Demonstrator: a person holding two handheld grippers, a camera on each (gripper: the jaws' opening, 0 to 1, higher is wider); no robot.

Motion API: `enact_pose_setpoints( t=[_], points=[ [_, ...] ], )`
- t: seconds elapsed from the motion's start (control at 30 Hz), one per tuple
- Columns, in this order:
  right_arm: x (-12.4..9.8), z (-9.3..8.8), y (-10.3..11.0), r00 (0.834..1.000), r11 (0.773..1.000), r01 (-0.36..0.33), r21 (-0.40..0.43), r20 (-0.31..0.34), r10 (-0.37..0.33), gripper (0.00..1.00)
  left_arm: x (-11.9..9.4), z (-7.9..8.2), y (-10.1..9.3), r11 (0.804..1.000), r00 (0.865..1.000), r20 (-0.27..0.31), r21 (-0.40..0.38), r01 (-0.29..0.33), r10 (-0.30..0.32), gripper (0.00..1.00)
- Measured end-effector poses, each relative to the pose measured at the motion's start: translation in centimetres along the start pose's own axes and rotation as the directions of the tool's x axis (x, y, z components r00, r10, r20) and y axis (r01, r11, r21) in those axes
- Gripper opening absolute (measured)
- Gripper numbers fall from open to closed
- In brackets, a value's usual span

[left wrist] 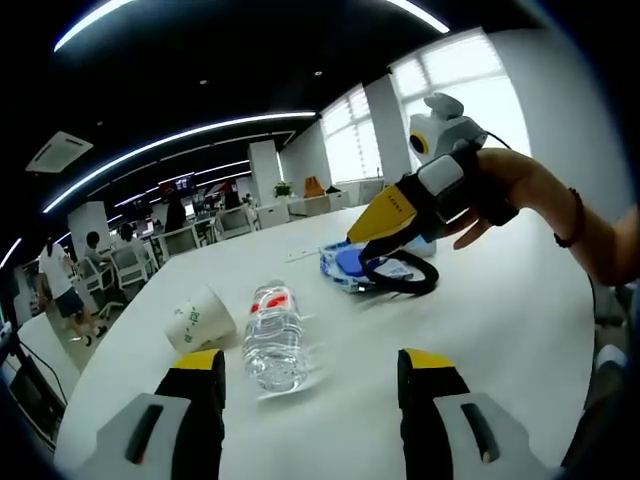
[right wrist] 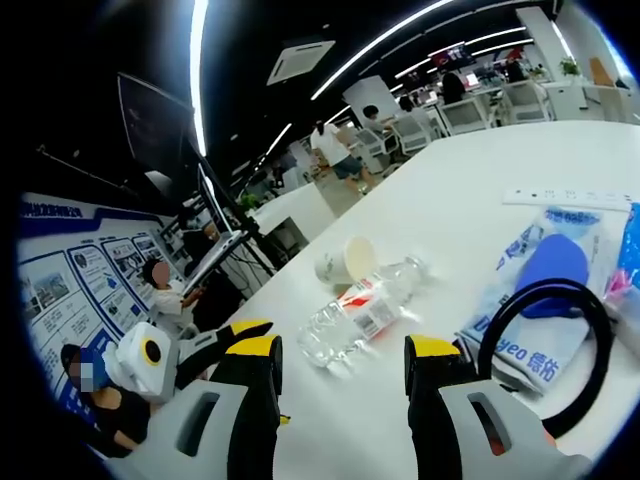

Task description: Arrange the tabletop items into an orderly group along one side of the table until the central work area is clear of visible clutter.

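A round white table [left wrist: 480, 330] carries a clear plastic water bottle [left wrist: 273, 336] with a red-and-white label, lying beside a tipped white paper cup [left wrist: 198, 320] printed with small green marks. Near them lies a clear plastic pouch [right wrist: 545, 290] with blue lettering and a solid blue item inside, and a black ring-shaped cable loop [right wrist: 548, 350] rests over it. The left gripper [left wrist: 310, 400] has black jaws tipped yellow on grey housings; the right gripper [right wrist: 343, 385] matches, its body yellow, black and grey seen in the left gripper view. A white strip [right wrist: 566, 198] lies further back.
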State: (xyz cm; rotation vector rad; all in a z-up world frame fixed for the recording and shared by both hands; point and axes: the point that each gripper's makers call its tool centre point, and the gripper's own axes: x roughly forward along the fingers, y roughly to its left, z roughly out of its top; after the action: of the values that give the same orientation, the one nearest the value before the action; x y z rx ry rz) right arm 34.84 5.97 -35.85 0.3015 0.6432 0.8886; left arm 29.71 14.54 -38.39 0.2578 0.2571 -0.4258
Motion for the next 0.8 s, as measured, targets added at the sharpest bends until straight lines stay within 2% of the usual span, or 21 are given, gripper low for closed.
enact_pose_setpoints(
  t=[0.3,0.53,0.8],
  points=[
    [0.8,0.8,-0.3,1.000,0.999,-0.022,0.041,-0.012,0.022,0.47,1.0,0.5,0.0,1.000,1.000,-0.002,0.015,0.010,-0.010,0.69],
    [1.6,0.9,-0.7,1.000,1.000,-0.012,0.025,-0.016,0.012,0.47,2.2,0.9,-0.1,0.999,1.000,-0.022,0.034,0.018,-0.017,0.68],
    [1.9,0.9,-0.7,1.000,1.000,-0.014,0.025,-0.026,0.015,0.47,2.5,0.9,-0.2,0.999,0.999,-0.023,0.034,0.026,-0.025,0.68]
  ],
)
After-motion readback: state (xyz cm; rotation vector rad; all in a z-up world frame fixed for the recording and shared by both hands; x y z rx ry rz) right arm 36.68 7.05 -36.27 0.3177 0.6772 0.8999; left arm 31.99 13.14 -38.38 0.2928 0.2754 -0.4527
